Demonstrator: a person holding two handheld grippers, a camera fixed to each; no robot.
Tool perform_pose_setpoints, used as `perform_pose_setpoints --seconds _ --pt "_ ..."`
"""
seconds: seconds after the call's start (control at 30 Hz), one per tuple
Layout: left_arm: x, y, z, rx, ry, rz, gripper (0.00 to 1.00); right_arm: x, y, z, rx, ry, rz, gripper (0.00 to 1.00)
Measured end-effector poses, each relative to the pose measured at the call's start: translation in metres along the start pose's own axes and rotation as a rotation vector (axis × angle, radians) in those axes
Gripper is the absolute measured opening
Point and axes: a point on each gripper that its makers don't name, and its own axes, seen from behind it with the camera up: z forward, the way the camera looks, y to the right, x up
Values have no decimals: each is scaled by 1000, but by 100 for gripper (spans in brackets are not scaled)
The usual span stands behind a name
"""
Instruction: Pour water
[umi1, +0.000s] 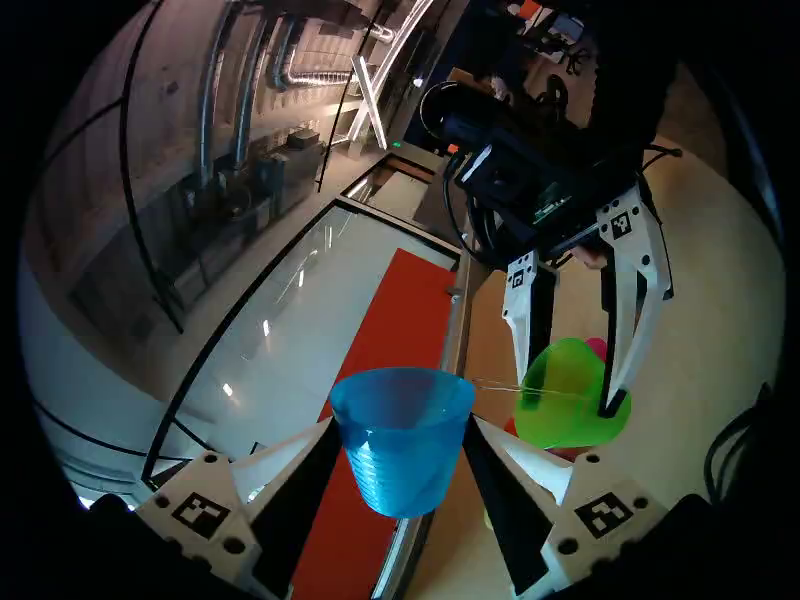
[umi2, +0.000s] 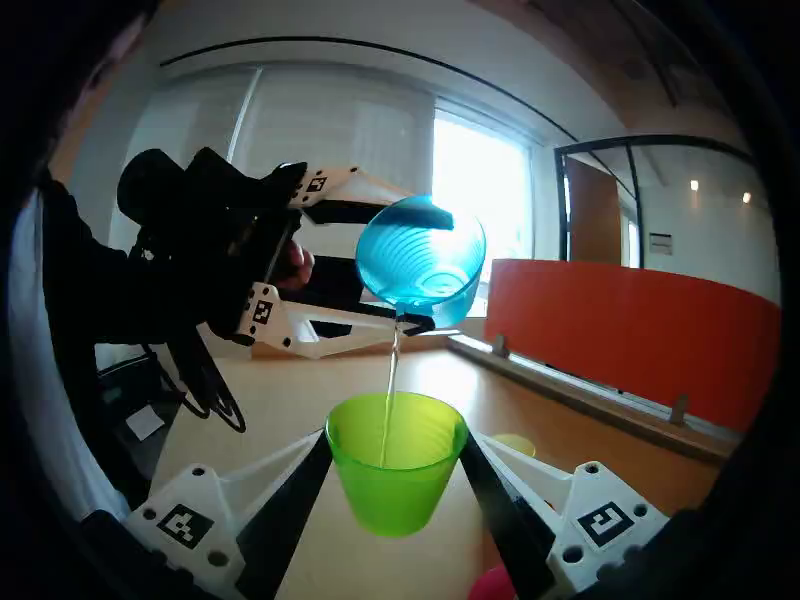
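in the right gripper view, at the far left, a hand (umi2: 293, 265) in a dark sleeve holds the left gripper (umi2: 415, 258). its two fingers clamp the blue cup (umi2: 425, 245), one above and one below. the cup is raised and tipped, with its mouth turned toward the near side. a thin stream of water (umi2: 392, 370) runs down from its lip. straight below, the right gripper (umi2: 397, 445) pinches the green cup (umi2: 395, 490) between both fingers, mouth up, and the stream lands inside it. both cups hang above a wooden table (umi2: 300, 400). just right of the green cup a small yellow thing (umi2: 515, 443) lies on the table, and a pink thing (umi2: 490, 585) shows at the near edge. further right an orange partition (umi2: 640, 320) runs along the table's side. in the left gripper view the blue cup sits between the near fingers at the centre. the green cup is to its right, farther off, gripped by the other gripper.
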Motion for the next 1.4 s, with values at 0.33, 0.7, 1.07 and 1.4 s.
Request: perform_pose_setpoints --seconds 0.33,0.7,1.07,1.4 --pt "2 -2 0 2 0 24 83 2 -1 0 -1 4 0 91" --pt "4 1 0 1 3 40 83 1 0 1 -1 8 2 91" --pt "5 3 -1 -1 1 70 83 1 1 1 -4 6 0 91" --pt "6 -1 0 1 0 91 83 2 0 1 -2 6 -1 91"
